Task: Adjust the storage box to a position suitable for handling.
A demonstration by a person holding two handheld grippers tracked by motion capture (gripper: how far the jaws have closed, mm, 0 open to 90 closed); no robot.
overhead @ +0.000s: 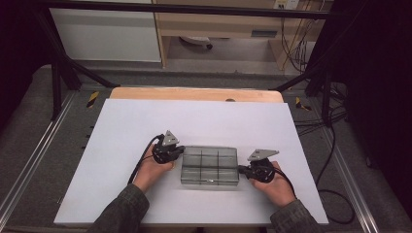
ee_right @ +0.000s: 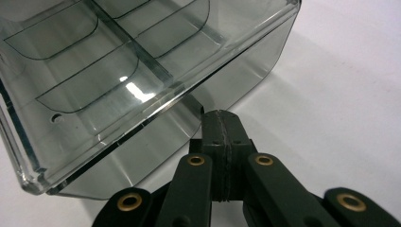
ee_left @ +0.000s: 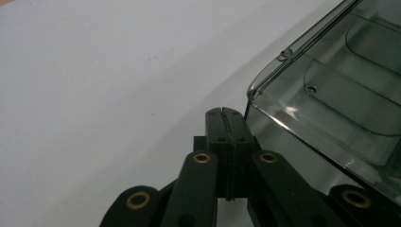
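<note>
box: we see a clear, smoke-tinted plastic organiser box (overhead: 210,165), rectangular with rounded corners, hard and glossy, lying flat on the near middle of the table between our two grippers
box inside: thin clear dividers split it into a grid of compartments with rounded edges; the high view shows three across and two deep; small round holes sit in its top face, seen in both gripper views
box rim: a thin lip runs round the top edge, catching light
left gripper (ee_left: 224,112): black, matte, with brass-coloured rivets on its links; we see its jaws closed flat against each other, nothing between them, the tip just beside the box's corner at its left end
right gripper (ee_right: 221,115): same black build and brass rivets; its jaws meet pad to pad with nothing in them, the tip right at the box's side wall below the lip; we cannot tell if it touches
grey plates: a three-cornered grey plate tops each gripper in the high view
table (overhead: 145,126): a smooth, matte white sheet over a wooden top whose edge shows at the far side
sleeves: olive green cloth at both wrists
writing: we can read none on the box or the grippers
</note>
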